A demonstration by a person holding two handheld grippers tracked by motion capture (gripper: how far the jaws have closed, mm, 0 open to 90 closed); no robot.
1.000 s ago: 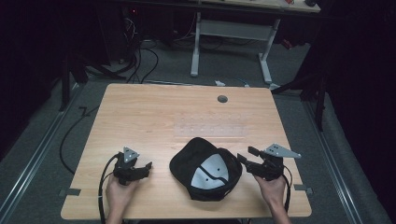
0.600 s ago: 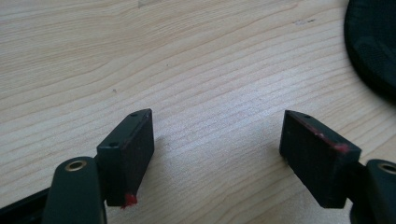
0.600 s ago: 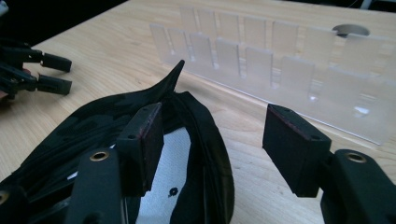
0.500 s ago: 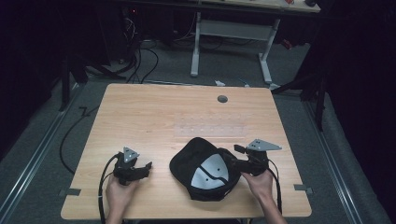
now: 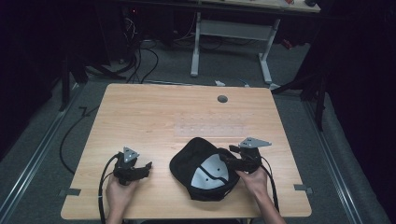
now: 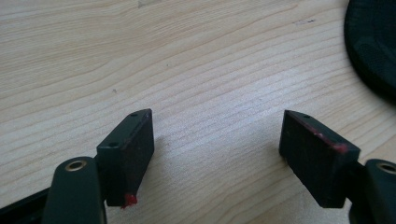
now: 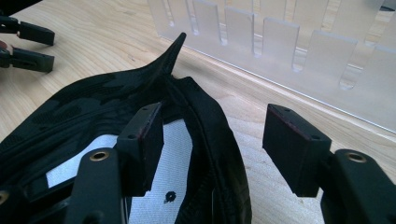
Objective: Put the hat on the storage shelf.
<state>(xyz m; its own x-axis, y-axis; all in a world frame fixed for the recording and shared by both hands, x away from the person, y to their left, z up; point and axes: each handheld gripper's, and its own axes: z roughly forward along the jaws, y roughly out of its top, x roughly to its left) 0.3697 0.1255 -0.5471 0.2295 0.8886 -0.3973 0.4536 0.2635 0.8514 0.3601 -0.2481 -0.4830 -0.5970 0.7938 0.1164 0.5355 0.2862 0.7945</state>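
I have a black cap point(image 5: 205, 171) lying upside down in the lower middle of the high view, on the wooden table point(image 5: 154, 116); its hollow faces up and shows a white lining panel point(image 5: 211, 171), with nothing else inside that I can make out. In the right gripper view the cap point(image 7: 116, 121) fills the lower left, its rim running up between my jaws.

My right gripper point(image 5: 233, 161) sits at the cap's right edge. Its jaws are spread — one hangs over the white lining, the other over bare wood outside the rim, and neither pad presses on the fabric. Behind it, across the upper right of that view, stands a clear plastic slotted rack point(image 7: 289, 46).

My left gripper point(image 5: 140, 169) rests at the lower left of the high view, well apart from the cap, jaws spread wide over bare wood; the cap's edge point(image 6: 373, 46) shows at the upper right of its own view.

Against the earlier frame, the right gripper has come in leftward from beside the cap to its rim — the left one has stayed put.
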